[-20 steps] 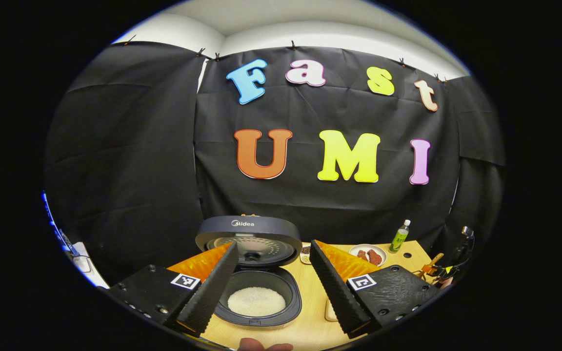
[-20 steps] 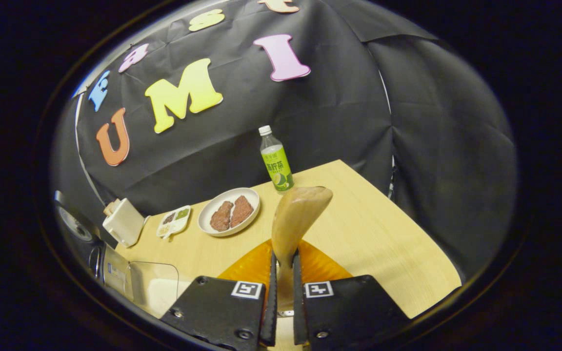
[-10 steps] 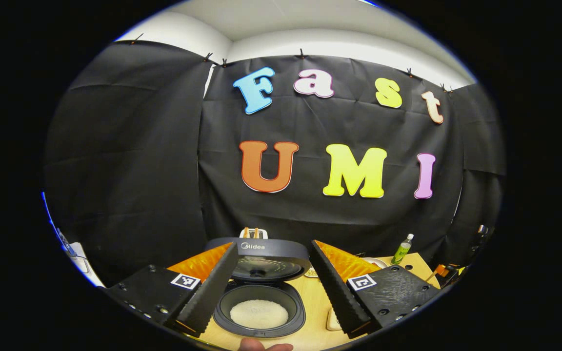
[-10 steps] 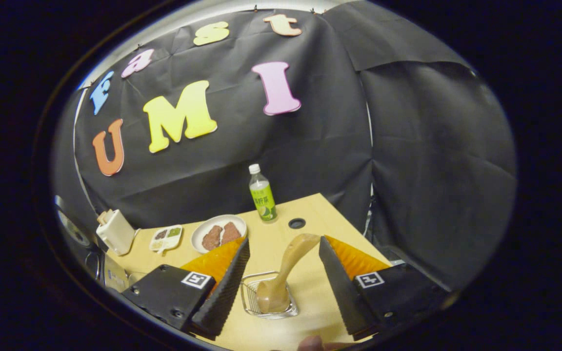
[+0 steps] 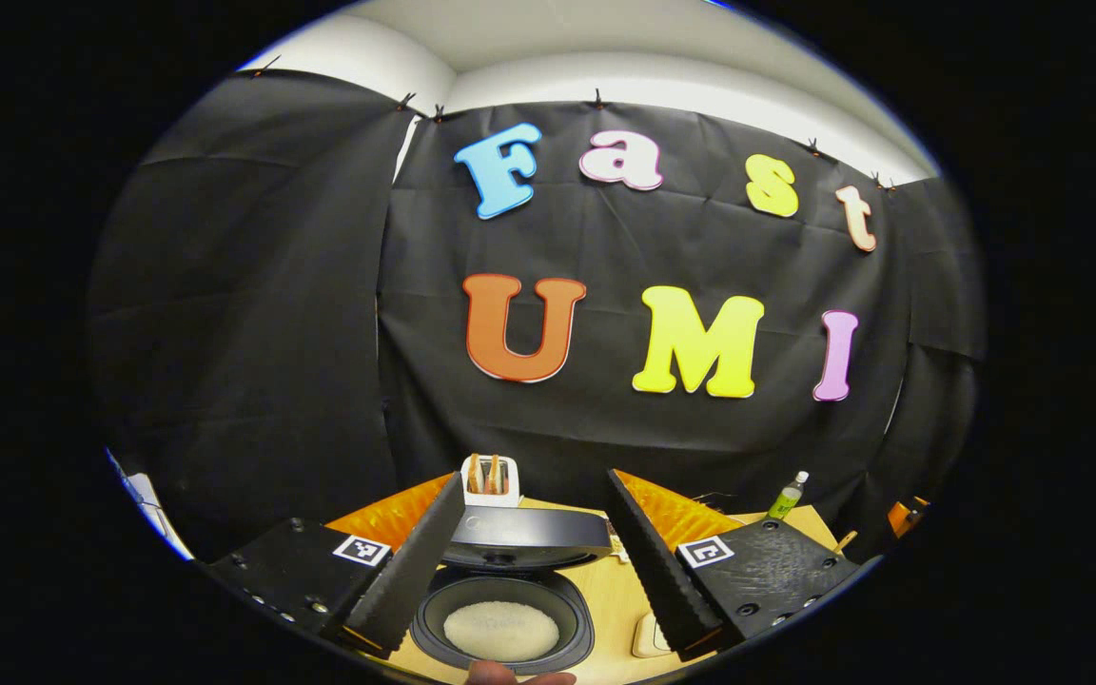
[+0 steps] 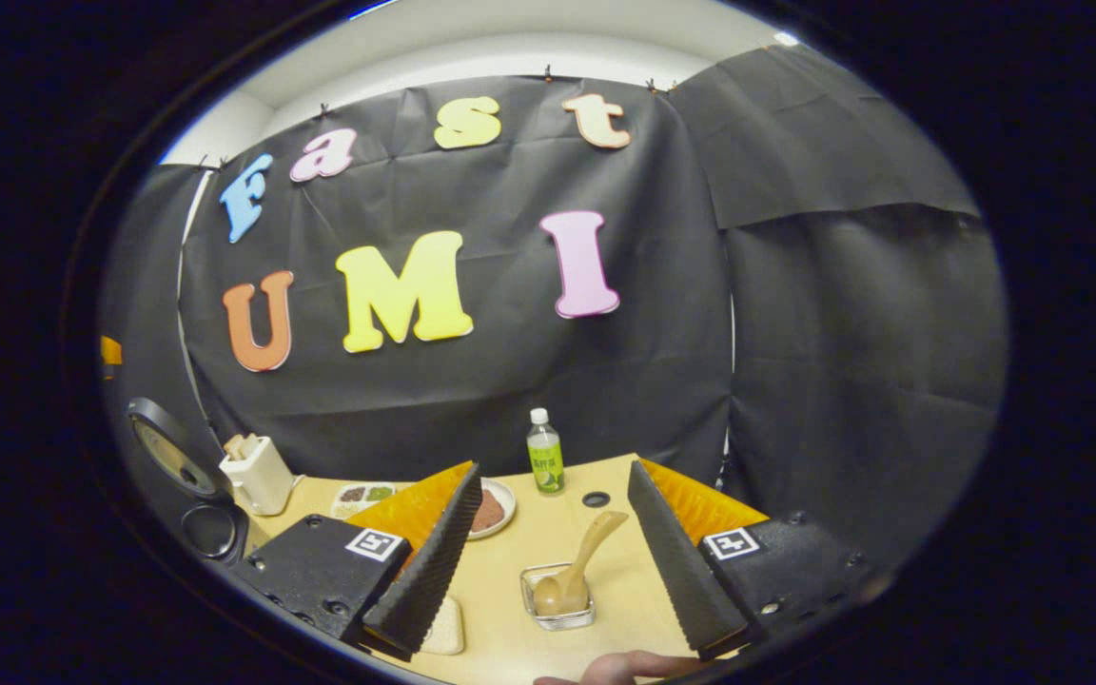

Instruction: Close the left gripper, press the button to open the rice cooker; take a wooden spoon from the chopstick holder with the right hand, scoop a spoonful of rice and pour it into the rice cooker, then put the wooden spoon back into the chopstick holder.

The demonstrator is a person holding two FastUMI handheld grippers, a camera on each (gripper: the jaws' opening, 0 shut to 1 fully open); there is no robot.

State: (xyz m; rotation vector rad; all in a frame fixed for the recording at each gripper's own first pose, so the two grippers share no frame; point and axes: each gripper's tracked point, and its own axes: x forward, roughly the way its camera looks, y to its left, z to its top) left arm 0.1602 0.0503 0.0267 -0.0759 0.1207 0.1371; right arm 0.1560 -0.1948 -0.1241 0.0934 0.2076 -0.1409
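Observation:
The dark rice cooker [image 5: 510, 595] stands open, its lid [image 5: 524, 531] tipped up and white rice [image 5: 500, 630] in its pot. My left gripper [image 5: 535, 476] hovers open above and in front of it, holding nothing. The wooden spoon [image 6: 578, 569] stands bowl-down in the small clear chopstick holder [image 6: 557, 611] on the table, its handle leaning up to the right. My right gripper [image 6: 554, 466] is open, pulled back above the holder, apart from the spoon. The open cooker [image 6: 188, 476] also shows at the far left of the right gripper view.
On the wooden table [image 6: 624, 561] are a white toaster [image 6: 258, 473], a small sectioned dish [image 6: 365, 494], a plate of meat [image 6: 491, 509], a green bottle [image 6: 544, 452] and a pale shallow container [image 6: 443, 625]. A hand [image 6: 624, 666] shows at the bottom edge.
My right gripper opened, left the wooden spoon in the holder and drew back upward. My left gripper lifted away, so the cooker sits lower in its view.

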